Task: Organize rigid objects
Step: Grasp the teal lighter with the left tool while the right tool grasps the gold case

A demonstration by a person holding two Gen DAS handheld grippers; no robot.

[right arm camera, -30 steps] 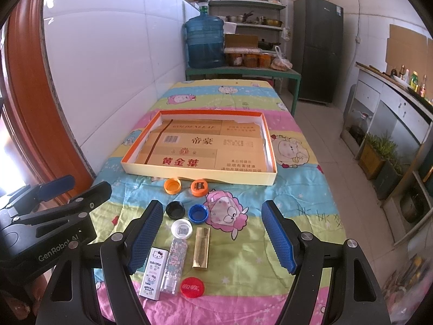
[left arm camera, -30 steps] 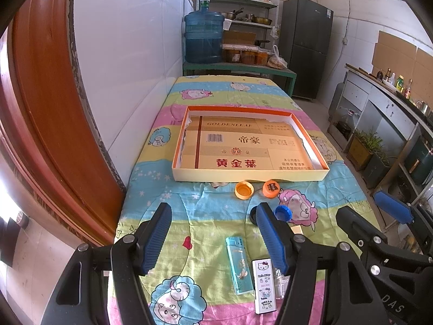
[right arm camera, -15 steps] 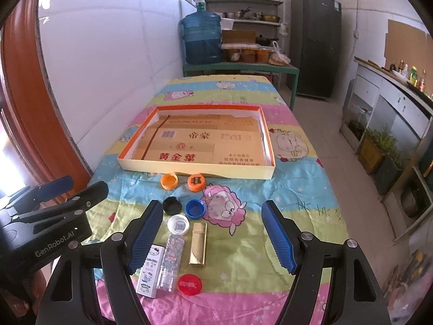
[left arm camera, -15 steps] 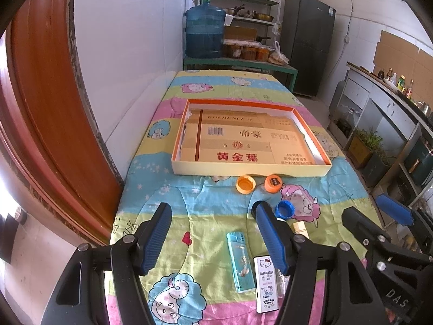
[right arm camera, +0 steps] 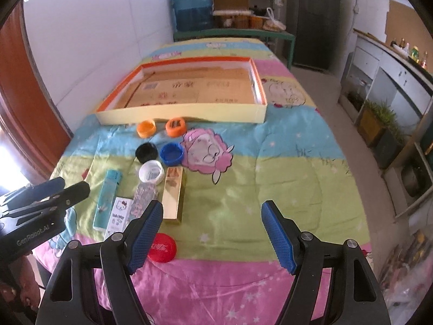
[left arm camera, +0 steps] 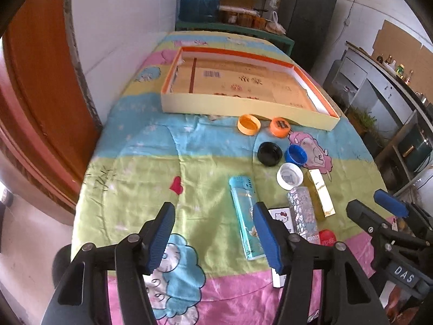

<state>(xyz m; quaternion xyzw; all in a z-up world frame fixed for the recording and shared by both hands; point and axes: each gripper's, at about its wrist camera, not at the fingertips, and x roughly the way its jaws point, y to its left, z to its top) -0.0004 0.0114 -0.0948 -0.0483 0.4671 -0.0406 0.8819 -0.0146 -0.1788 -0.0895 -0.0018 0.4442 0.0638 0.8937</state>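
Left gripper (left arm camera: 213,233) closing on nothing, right gripper (right arm camera: 212,233) wide and empty, above table's (right arm camera: 284,178) near edge; lighters (right arm camera: 173,192), caps (right arm camera: 170,127) left, right side bare.

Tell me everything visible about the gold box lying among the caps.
The gold box is a slim, shiny rectangular carton with a mirror-like foil finish and small print near its far end. It lies flat on the cartoon-print cloth, long axis running away from the camera. A glittery box lies alongside it, the white cap sits at its far corner. No fingers touch it.
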